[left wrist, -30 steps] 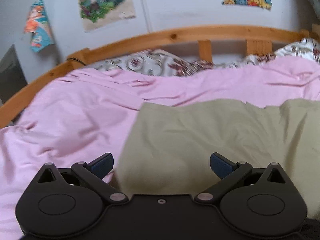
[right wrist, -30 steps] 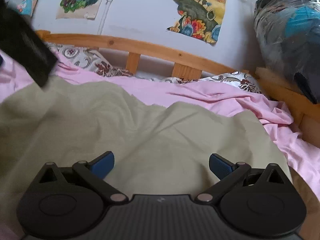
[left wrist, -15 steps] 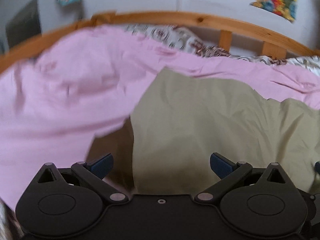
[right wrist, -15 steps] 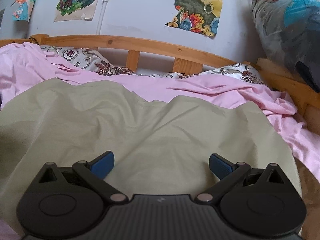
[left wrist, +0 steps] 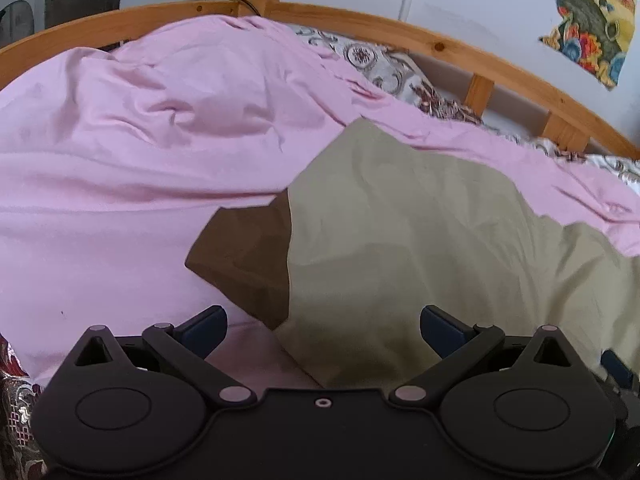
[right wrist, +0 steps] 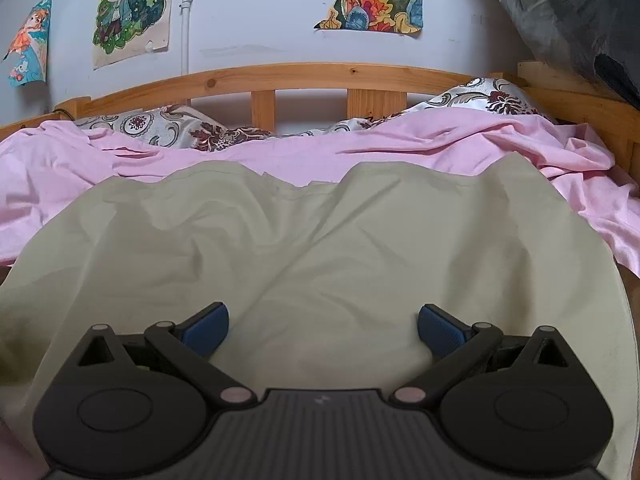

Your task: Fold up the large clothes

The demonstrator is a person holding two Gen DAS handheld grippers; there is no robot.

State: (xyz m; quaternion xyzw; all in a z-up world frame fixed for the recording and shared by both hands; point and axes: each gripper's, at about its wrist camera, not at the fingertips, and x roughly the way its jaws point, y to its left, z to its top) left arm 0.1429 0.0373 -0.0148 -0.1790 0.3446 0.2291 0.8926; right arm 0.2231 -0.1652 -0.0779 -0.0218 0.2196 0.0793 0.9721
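Nearest the left wrist camera, the left gripper [left wrist: 322, 322] has its 2 blue-padded fingers [left wrist: 204, 326] spread wide, with nothing between them. Its span sits over the near left edge of the olive-green cloth [left wrist: 420, 240], where that edge meets the pink sheet [left wrist: 120, 184]. Just beyond the left finger a brown patch [left wrist: 248, 256] shows beside the cloth's edge; whether it is an underlayer of the cloth or a surface beneath cannot be told.

In the right wrist view, the right gripper [right wrist: 322, 324] is likewise fully spread and grips nothing, hovering above the near middle of the olive-green cloth [right wrist: 320, 248]. The cloth lies broadly spread across the bed with soft wrinkles, and its far edge forms 2 rounded humps against the pink sheet [right wrist: 280, 156].

Farther back, patterned pillows [right wrist: 160, 128] rest against the wooden bed rail [right wrist: 300, 76], which curves across both views. On the wall behind hang 3 colourful drawings [right wrist: 132, 12], and a dark bagged bundle [right wrist: 568, 12] sits at the upper right.
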